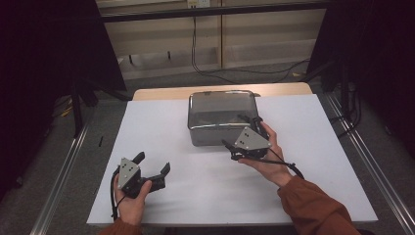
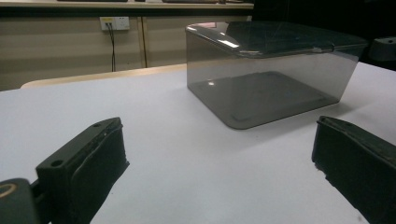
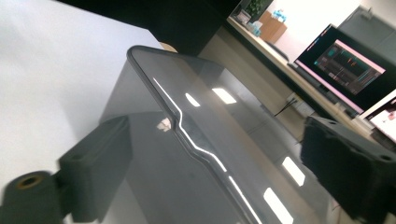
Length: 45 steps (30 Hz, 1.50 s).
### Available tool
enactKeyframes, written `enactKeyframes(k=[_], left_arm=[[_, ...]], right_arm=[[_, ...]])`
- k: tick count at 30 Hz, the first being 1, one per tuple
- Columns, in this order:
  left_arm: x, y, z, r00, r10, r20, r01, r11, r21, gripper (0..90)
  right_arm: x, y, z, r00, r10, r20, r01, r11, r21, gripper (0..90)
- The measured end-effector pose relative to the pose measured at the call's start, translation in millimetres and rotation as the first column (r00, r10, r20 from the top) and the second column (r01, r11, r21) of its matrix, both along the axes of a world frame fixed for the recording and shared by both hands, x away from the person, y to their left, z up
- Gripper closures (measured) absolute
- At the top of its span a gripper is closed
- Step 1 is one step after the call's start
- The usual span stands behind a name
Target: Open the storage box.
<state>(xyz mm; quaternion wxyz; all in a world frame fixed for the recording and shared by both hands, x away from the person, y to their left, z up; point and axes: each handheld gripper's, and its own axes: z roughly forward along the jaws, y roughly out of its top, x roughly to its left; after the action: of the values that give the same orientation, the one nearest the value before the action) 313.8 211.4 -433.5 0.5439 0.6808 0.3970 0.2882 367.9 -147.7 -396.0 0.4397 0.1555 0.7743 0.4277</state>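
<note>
A smoky clear box [image 1: 221, 117] with its lid [image 1: 221, 108] on sits toward the far middle of the white table [image 1: 161, 132]. The left gripper [image 1: 152, 165], held in the left hand [image 1: 131, 200], rests well short of the box on its near left side, jaws spread wide with nothing between them. The left gripper view shows the box [image 2: 268, 74] side-on, its floor bare. The right gripper [image 1: 243, 134], in the right hand [image 1: 266, 159], is at the box's near right corner, jaws apart. The right gripper view shows the lid's edge [image 3: 196, 140] running between those jaws, and a lit monitor [image 3: 348, 65] beyond the box.
</note>
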Motion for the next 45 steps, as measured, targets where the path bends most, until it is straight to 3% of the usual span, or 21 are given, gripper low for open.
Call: enactKeyframes(k=[1, 6, 9, 10, 13, 17, 18, 19, 24, 25, 29, 31, 37, 40, 42, 45], left_arm=[[0.0, -0.2, -0.2, 1.0, 0.001, 0.0, -0.001, 1.0, -0.004, 2.7], [-0.5, -1.0, 0.0, 1.0, -0.005, 0.002, 0.005, 1.0, 0.003, 2.7], [-1.6, -1.6, 0.7, 0.9999, -0.009, 0.007, 0.009, 0.9999, 0.007, 2.7], [-1.6, -1.4, 0.8, 0.9999, -0.009, 0.009, 0.009, 0.9999, 0.01, 2.7], [-1.4, -1.1, 0.6, 1.0, -0.007, 0.006, 0.007, 0.9999, 0.01, 2.7], [-1.6, -0.8, 1.2, 0.9999, -0.011, 0.008, 0.011, 0.9999, 0.013, 2.7], [-1.9, -0.7, 1.3, 0.9999, -0.013, 0.009, 0.013, 0.9999, 0.012, 2.7], [-2.3, -0.4, 1.4, 0.9999, -0.012, 0.011, 0.012, 0.9999, 0.012, 2.7], [-2.2, 0.3, 1.2, 0.9999, -0.011, 0.006, 0.011, 0.9998, 0.017, 2.7], [-2.3, 0.0, 1.2, 0.9999, -0.011, 0.007, 0.011, 0.9998, 0.014, 2.6], [-2.4, -0.9, 0.9, 0.9998, -0.017, 0.005, 0.017, 0.9997, 0.019, 2.6], [-2.5, -1.1, 1.0, 0.9998, -0.019, 0.008, 0.019, 0.9996, 0.02, 2.6], [-2.3, -1.6, 0.5, 0.9998, -0.021, 0.001, 0.021, 0.9996, 0.021, 2.6], [-2.3, -2.1, 0.5, 0.9998, -0.019, 0.003, 0.019, 0.9996, 0.021, 2.6], [-1.9, -2.0, 0.3, 0.9997, -0.024, 0.0, 0.024, 0.9994, 0.025, 2.7], [-1.8, -1.9, 0.3, 0.9997, -0.026, 0.0, 0.026, 0.9993, 0.028, 2.6]], right_arm=[[2.8, 2.3, -2.6, 0.9994, -0.01, 0.033, 0.012, 0.999, -0.046, 12.3], [5.5, 6.1, -4.9, 0.9966, -0.019, 0.08, 0.028, 0.994, -0.106, 16.2], [5.2, 10.5, -8.2, 0.9927, -0.016, 0.12, 0.037, 0.984, -0.175, 19.0], [4.6, 13.5, -11.0, 0.992, -0.003, 0.126, 0.031, 0.975, -0.219, 20.2], [4.4, 15.4, -12.7, 0.991, -0.002, 0.134, 0.034, 0.971, -0.238, 22.3], [2.5, 19.9, -18.7, 0.984, -0.014, 0.177, 0.069, 0.948, -0.311, 27.5], [1.6, 21.2, -20.9, 0.982, -0.01, 0.189, 0.074, 0.939, -0.337, 29.6], [0.4, 23.5, -24.5, 0.9777, -0.006, 0.21, 0.087, 0.921, -0.381, 32.5], [0.5, 26.8, -27.8, 0.9754, 0.0, 0.22, 0.093, 0.908, -0.409, 38.3], [0.7, 28.0, -30.0, 0.9744, 0.008, 0.225, 0.093, 0.896, -0.435, 40.5], [2.3, 27.7, -33.0, 0.977, 0.017, 0.213, 0.084, 0.886, -0.457, 45.4], [3.1, 27.1, -35.0, 0.9733, 0.029, 0.228, 0.088, 0.869, -0.487, 50.0], [2.5, 28.6, -35.7, 0.967, 0.038, 0.252, 0.098, 0.857, -0.505, 57.0], [2.5, 29.0, -34.6, 0.9674, 0.027, 0.252, 0.106, 0.86, -0.499, 62.0], [3.6, 28.4, -34.3, 0.964, 0.024, 0.265, 0.119, 0.852, -0.51, 63.6], [5.0, 27.3, -34.1, 0.964, 0.017, 0.265, 0.123, 0.856, -0.502, 64.5]])
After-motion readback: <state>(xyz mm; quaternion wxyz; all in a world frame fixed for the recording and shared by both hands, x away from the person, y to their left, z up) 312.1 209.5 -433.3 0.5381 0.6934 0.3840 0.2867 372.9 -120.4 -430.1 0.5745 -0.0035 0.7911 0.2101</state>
